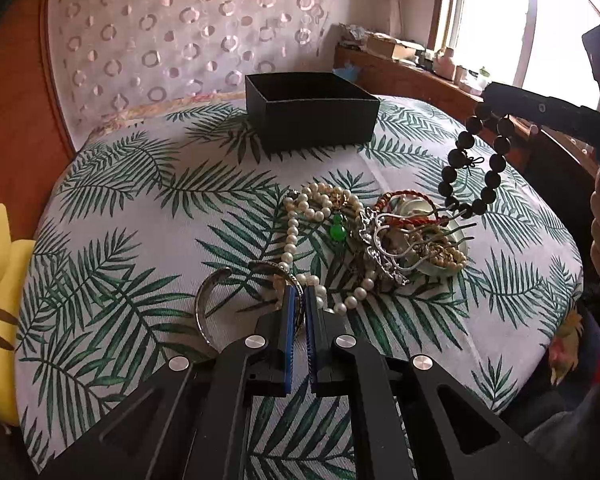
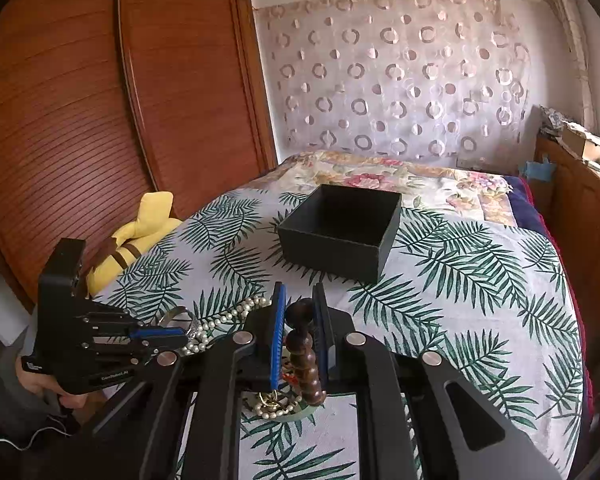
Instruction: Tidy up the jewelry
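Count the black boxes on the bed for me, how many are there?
1. The open black box sits on the leaf-print cover beyond the jewelry pile, nearer the curtain. Nothing suggests another, though the tools hide part of the cover.

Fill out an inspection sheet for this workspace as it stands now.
Surface: leaf-print cloth over a bed.
Job's things: empty black box; tangled jewelry pile with pearl necklace; silver bangle.
Clutter: yellow plush toy.
Grippers: left gripper shut on a bangle; right gripper shut on dark bead bracelet, lifted.
Cables: thin white wire below the left hand.
Surroundings: wooden wardrobe, curtain, window.
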Demonstrator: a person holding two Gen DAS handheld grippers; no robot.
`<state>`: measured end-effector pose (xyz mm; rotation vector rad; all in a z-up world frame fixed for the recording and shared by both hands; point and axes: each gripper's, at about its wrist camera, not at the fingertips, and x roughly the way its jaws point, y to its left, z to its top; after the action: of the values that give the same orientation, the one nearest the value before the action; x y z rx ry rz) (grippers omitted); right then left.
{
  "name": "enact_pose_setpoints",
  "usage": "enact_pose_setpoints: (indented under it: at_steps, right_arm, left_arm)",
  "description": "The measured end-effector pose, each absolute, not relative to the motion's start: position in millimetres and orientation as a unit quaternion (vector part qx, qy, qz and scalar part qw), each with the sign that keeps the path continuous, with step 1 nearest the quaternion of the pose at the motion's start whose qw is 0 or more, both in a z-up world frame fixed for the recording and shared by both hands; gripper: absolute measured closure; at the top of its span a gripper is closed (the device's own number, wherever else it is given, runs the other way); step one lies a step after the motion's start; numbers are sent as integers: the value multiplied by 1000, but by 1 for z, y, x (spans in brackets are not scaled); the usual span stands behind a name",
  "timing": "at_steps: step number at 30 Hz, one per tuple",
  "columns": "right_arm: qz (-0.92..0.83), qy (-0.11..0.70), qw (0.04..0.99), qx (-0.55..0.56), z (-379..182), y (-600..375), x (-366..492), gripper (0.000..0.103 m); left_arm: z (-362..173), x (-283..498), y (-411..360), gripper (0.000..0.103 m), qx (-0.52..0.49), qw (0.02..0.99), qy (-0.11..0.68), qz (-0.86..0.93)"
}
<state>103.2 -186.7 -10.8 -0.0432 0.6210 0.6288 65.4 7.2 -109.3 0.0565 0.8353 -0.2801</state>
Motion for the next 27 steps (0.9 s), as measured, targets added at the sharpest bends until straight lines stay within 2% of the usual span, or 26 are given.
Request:
enact_pose_setpoints:
  at_steps: [7,10,19,27]
  right_arm:
    - [308,296,904,-26,-7,-184,100,88]
    - [308,296,904,-27,-7,-184,100,88]
    - [307,298,903,-28,-6,-184,107,88]
    - [317,281,905,-32,10,-181,132,88]
  left_arm:
    - [-115,65,9,93,29,903,408,-132]
    - [-112,63,9,99,29,905,403,-135]
    - [-75,49,17,99,5,924,353,-147]
    - [-46,80,12,99,3,932,326,-158]
